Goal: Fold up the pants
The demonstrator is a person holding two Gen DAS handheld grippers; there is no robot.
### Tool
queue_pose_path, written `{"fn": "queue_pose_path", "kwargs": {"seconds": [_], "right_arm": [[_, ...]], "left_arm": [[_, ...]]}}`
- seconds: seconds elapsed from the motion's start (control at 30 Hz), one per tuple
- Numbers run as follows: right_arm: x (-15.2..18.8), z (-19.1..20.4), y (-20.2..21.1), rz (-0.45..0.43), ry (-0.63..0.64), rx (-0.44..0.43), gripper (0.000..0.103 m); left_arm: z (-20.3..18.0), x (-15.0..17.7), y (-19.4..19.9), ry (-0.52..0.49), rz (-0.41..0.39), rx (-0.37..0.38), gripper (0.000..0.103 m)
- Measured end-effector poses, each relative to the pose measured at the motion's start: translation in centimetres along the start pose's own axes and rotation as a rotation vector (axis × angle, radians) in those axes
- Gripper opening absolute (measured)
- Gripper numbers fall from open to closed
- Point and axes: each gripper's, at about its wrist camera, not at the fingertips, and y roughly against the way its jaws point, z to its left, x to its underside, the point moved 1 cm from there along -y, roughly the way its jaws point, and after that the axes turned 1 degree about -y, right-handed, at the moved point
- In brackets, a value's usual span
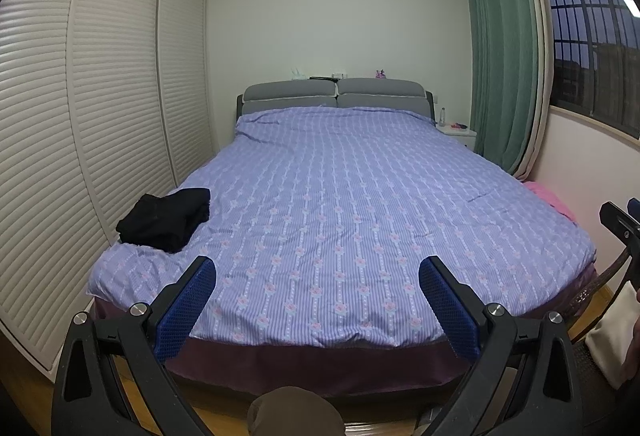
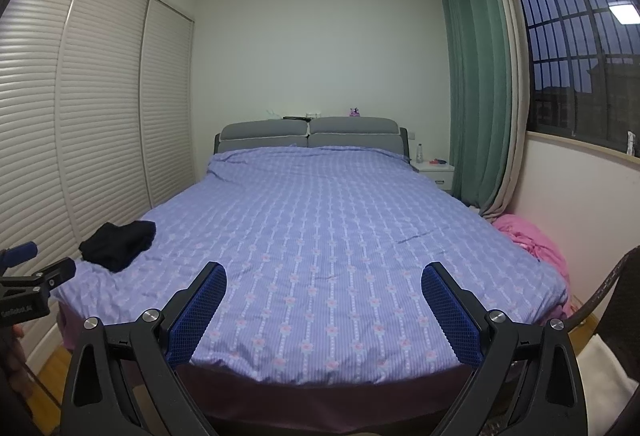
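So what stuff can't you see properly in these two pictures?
- Black pants: a dark heap in both views; legs and waistband cannot be told apart.
- Small things on the headboard: too small to name.
- Bottle on the nightstand: too small to read.
- Pink cloth: partly behind the bed's far edge.
- Right gripper: cut off by the left view's edge.

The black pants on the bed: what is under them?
The black pants lie on the purple striped bedcover, near its left edge. Whatever sits directly beneath the pile is covered.
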Motion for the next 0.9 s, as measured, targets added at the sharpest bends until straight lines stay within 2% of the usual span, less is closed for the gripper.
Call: {"fn": "queue_pose_path", "kwargs": {"seconds": [0.53, 0.9], "right_arm": [[-0.1, -0.5, -0.1, -0.011, 0.002, -0.005, 0.099], [0.0, -0.6, -0.2, -0.009, -0.003, -0.001, 0.099]], "left_arm": [[-0.8, 0.2, 0.2, -0.01, -0.014, 0.004, 0.103], [-1.8, 0.2, 0.2, -0.056, -0.035, -0.01, 0.103]]}}
